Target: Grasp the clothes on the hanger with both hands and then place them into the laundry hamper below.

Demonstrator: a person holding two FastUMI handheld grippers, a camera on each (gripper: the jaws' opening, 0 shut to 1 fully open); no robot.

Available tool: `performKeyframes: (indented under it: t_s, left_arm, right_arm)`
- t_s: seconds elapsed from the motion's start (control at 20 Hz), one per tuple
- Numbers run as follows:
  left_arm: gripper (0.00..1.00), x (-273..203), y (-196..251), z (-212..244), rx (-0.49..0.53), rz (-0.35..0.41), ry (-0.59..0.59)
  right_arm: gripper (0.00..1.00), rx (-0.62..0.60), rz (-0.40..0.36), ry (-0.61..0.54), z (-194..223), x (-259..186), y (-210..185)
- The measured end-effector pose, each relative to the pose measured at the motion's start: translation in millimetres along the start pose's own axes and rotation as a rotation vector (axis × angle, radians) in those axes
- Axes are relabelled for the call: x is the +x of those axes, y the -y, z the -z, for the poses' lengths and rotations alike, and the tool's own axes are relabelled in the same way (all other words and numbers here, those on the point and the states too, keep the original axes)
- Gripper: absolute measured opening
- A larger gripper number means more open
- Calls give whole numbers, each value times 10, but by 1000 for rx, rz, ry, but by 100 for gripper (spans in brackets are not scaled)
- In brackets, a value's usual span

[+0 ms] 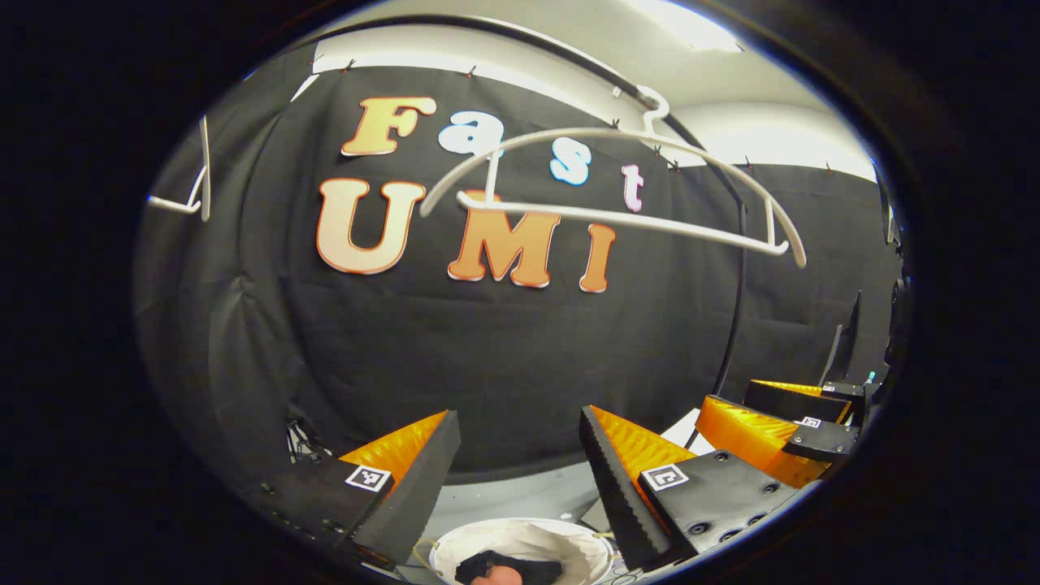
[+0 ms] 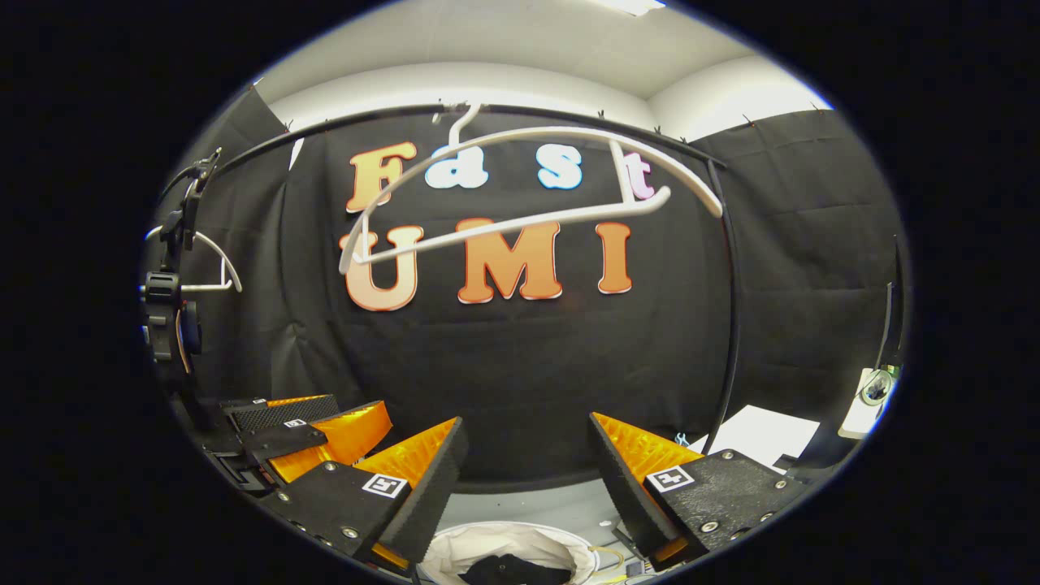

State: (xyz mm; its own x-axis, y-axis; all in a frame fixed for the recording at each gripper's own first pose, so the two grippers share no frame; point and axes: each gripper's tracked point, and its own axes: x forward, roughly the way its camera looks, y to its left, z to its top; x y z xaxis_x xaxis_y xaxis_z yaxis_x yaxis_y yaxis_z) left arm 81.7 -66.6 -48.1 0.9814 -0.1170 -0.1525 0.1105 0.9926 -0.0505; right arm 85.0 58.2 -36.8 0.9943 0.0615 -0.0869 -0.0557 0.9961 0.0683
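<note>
Gaping empty, both grippers (image 1: 520, 479) (image 2: 528, 479) above hamper (image 1: 585, 546).

Black rail (image 2: 569, 114) (curved), second hanger (image 2: 215, 264)

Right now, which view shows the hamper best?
The left gripper view: the hamper shows more of its white rim, with dark clothes inside. The right gripper view shows the hamper partly cut off.

Both left gripper (image 1: 520, 479) and right gripper (image 2: 528, 479) gape, holding nothing.
</note>
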Motion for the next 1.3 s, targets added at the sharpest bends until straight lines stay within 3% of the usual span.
performKeyframes:
  t_s: [0.2, 0.5, 0.55, 0.6, 1.25, 1.3]
  left_arm:
    - [93, -55, 6, -424, 10, 7, 75]
    - [93, -183, 68, -675, 18, 6, 149]
    - [96, -231, 92, -663, 16, 8, 153]
    - [93, -259, 121, -657, 10, 14, 154]
    - [96, -183, 74, -618, -2, 18, 159]
    - [93, -190, 81, -620, -1, 19, 161]
  right_arm:
    - [91, 22, -6, 78, -418, -95, 21]
    - [92, 14, 4, 161, -740, -165, 63]
    - [92, 14, 10, 167, -751, -185, 93]
    - [92, 11, 13, 169, -761, -197, 110]
    - [92, -17, 26, 149, -607, -253, 129]
    - [92, -16, 25, 145, -587, -254, 133]
